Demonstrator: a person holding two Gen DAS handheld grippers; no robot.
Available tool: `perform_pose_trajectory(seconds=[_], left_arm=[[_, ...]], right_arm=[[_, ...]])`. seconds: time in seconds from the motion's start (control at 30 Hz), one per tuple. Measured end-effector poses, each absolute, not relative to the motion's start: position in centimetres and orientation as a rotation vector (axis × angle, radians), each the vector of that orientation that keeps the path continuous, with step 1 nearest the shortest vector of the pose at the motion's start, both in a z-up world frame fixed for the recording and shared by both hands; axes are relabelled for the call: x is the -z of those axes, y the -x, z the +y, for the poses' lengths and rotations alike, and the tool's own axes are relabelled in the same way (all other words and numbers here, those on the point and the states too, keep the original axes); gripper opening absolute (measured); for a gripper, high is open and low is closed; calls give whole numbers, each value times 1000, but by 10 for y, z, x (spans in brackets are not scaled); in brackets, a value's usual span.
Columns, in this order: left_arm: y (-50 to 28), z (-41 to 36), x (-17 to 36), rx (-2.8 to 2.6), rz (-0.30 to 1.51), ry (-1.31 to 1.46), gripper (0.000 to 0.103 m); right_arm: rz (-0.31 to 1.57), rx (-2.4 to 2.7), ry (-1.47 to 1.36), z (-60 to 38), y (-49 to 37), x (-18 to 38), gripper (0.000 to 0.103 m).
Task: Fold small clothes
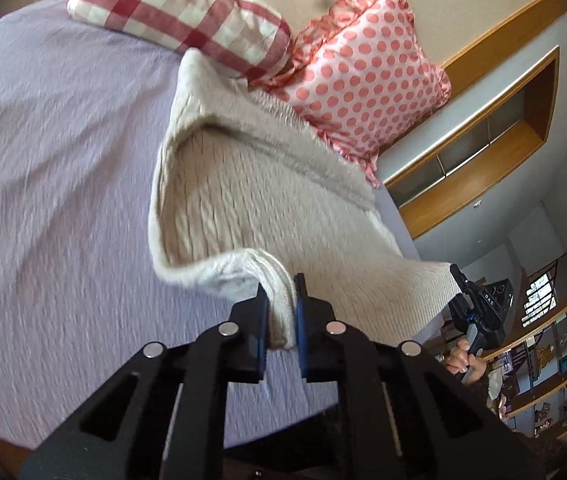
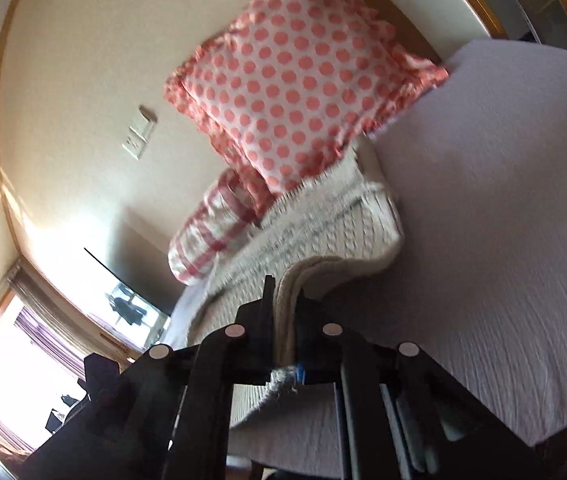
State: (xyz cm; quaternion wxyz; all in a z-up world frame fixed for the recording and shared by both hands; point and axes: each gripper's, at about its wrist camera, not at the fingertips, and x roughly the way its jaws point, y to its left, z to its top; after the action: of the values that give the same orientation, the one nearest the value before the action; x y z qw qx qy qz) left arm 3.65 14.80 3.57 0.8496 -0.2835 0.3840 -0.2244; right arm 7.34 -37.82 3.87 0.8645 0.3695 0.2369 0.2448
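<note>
A beige knit sweater (image 1: 243, 192) hangs lifted above the lilac bed (image 1: 51, 168), its far end resting near the pillows. My left gripper (image 1: 280, 292) is shut on the sweater's near ribbed edge. My right gripper (image 2: 285, 292) is shut on another doubled edge of the same sweater (image 2: 323, 228), which stretches away toward the pillows. In the left wrist view the right gripper (image 1: 457, 274) shows at the sweater's right corner, with the hand below it.
A pink polka-dot pillow (image 1: 367, 76) and a red-checked pillow (image 1: 179, 4) lie at the head of the bed; both show in the right wrist view (image 2: 299, 76). Wooden shelves (image 1: 479, 136) stand beyond the bed's right side. A wall switch (image 2: 139, 136) is on the cream wall.
</note>
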Motion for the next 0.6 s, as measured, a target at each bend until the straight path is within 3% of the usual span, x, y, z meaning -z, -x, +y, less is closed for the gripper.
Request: perform_pose_trajectory(seconds=[0.3,0.53,0.6], left_arm=[[-226,171,-80,257,758,539,11],[-353,169,-21,66,910,549,12],[-359,170,-16,76,913,568,16]], right_arm=[[526,-392,-796,-371,-271,-66,8],[816,-91,-649,-336,-402,-9,9],[867,-92,-699,-338,-409,-2,19]])
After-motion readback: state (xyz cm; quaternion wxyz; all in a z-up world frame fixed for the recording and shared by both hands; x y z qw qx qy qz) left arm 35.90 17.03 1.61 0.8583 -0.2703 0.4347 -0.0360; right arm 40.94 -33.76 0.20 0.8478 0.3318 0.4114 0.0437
